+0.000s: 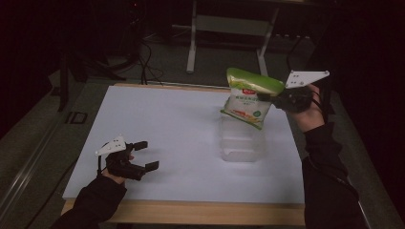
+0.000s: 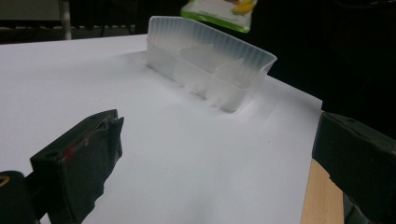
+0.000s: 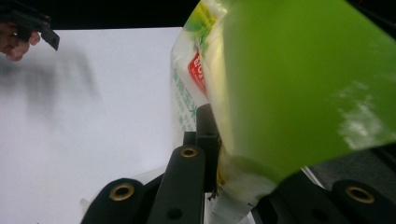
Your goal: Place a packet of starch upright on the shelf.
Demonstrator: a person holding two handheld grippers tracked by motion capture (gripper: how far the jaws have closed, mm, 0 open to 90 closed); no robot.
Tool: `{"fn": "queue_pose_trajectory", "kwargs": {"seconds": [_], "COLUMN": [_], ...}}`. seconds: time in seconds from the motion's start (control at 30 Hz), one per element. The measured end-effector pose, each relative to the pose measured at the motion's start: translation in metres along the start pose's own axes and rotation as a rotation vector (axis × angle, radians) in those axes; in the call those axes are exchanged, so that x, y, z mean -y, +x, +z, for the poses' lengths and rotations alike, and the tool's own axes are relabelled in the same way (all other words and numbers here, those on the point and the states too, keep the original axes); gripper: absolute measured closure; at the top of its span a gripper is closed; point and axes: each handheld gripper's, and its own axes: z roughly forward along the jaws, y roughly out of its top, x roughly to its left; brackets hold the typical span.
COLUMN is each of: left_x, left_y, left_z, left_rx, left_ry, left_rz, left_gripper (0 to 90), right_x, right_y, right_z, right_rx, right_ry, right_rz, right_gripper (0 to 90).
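Right tongs point(image 1: 267, 97) are up in the air over the far right part of the tabletop point(image 1: 167, 138), clamped on the side edge of a green and white snack bag point(image 1: 249, 97), and the bag hangs tilted, its green top band toward the far side and its lower corner dipping down to the left. Directly below it sits a clear plastic container point(image 1: 241, 141), resting on the white tabletop right of centre, and the bag is clear of it, not touching. From the right gripper view the bag point(image 3: 289, 88) looms huge, green across the upper right with a red label patch on its white face, and the black jaws are pinched tight onto its edge at the bottom of the picture. Over on the near left, the left tongs point(image 1: 144, 154) rest low at the tabletop with the jaws spread wide apart and nothing between them; the person's hand point(image 1: 116, 164) wraps the grip, dark sleeve coming in from the near edge. The left gripper view looks across the white sheet at the container point(image 2: 210, 63), ribbed walls, translucent, with dividers inside splitting it into compartments, and the bottom edge of the bag point(image 2: 219, 11) just peeks in above it. The wooden edge of the tabletop shows at the near right corner there.
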Motion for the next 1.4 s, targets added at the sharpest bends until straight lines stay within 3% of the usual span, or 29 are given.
{"fn": "queue_pose_trajectory", "kwargs": {"seconds": [0.17, 0.37, 0.43, 0.57, 1.03, 1.2, 1.4], "left_x": [0.003, 0.005, 0.006, 0.005, 0.005, 0.005, 0.006], "left_y": [0.000, 0.002, 0.003, 0.004, 0.006, 0.006, 0.005], "left_z": [0.001, 0.001, 0.000, -0.001, -0.005, -0.005, -0.004], "left_rx": [-0.004, -0.011, -0.015, -0.021, -0.034, -0.033, -0.030], "left_ry": [0.010, 0.010, 0.009, 0.002, -0.010, -0.005, -0.004], "left_rz": [0.003, -0.011, -0.014, -0.015, -0.009, -0.002, 0.000], "left_gripper": [2.2, 2.2, 2.2, 2.2, 2.2, 2.2, 2.2], "right_x": [0.009, 0.019, 0.023, 0.031, 0.033, 0.042, 0.044], "right_y": [-0.016, -0.021, -0.021, -0.023, -0.018, -0.015, -0.015], "right_z": [0.010, 0.016, 0.019, 0.020, 0.021, 0.033, 0.041], "right_rx": [-0.003, -0.029, -0.018, -0.043, -0.071, -0.077, -0.081], "right_ry": [0.018, 0.041, 0.055, 0.026, 0.033, 0.065, 0.047], "right_rz": [0.036, 0.074, 0.081, 0.118, 0.124, 0.131, 0.132], "right_gripper": [86.5, 86.5, 86.5, 86.5, 86.5, 86.5, 86.4]}}
